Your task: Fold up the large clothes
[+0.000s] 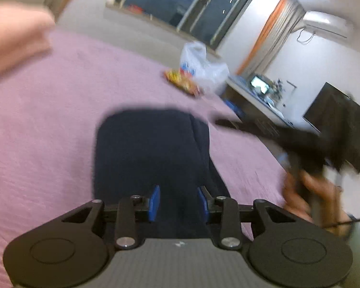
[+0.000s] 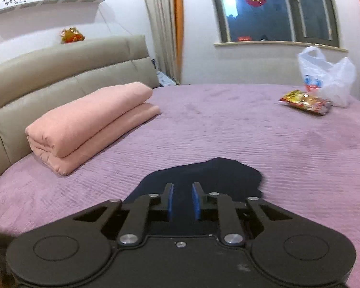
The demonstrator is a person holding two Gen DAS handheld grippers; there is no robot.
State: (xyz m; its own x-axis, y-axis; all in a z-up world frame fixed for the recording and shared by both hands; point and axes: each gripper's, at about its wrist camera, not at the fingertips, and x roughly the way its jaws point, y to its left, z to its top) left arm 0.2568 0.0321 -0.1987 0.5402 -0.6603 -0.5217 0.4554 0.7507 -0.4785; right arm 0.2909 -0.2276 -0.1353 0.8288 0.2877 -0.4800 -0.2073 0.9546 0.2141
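Observation:
A dark navy garment (image 1: 151, 153) lies folded in a compact shape on the purple bedspread (image 1: 48, 124). My left gripper (image 1: 178, 199) hovers over its near end, blue pads apart, with dark cloth showing in the gap and no pad pressing on it. In the right wrist view the same garment (image 2: 218, 175) lies just ahead of my right gripper (image 2: 182, 200), whose blue pads stand a narrow gap apart over the cloth. The left wrist view also shows a hand (image 1: 302, 189) holding the blurred right gripper at the garment's right side.
A folded pink blanket (image 2: 91, 124) rests against the beige headboard (image 2: 60, 67). A white plastic bag (image 2: 328, 79) and a snack packet (image 2: 304, 102) lie at the far right of the bed. Past the bed's edge stand a desk (image 1: 259, 96) and a dark screen (image 1: 340, 124).

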